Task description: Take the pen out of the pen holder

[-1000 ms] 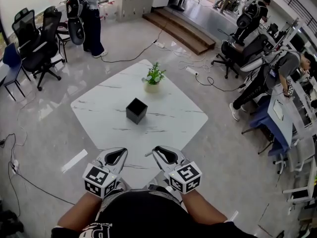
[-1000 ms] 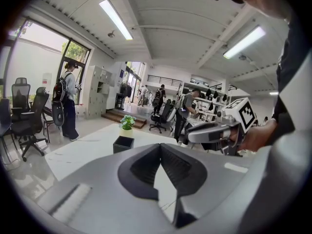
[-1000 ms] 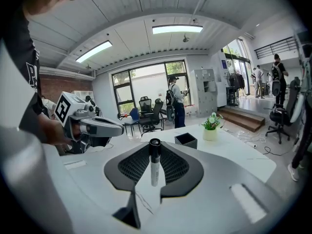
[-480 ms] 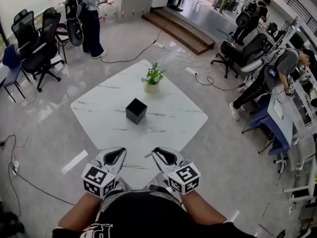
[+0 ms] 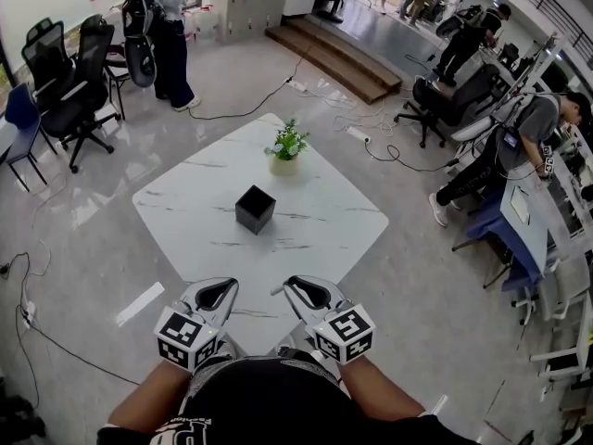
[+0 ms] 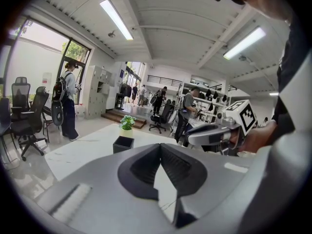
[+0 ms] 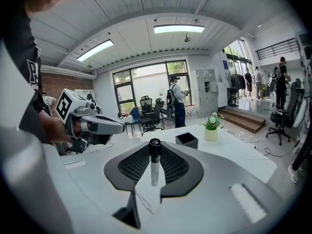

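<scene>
Right gripper view shows the right hand-held gripper (image 7: pixel 154 149) clamped on the pen (image 7: pixel 154 172), well apart from the pen holder (image 7: pixel 186 139) on the worktop (image 5: pixel 204 193), the left hand-held gripper (image 6: pixel 160 146) closed and empty, so removal appears complete.

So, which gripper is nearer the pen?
Right. The right gripper holds the pen between its jaws; the left gripper sits apart to its left, shut on nothing.

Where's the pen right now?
The pen is clamped in the right gripper, by the white table's near corner, apart from the black pen holder mid-table.
</scene>
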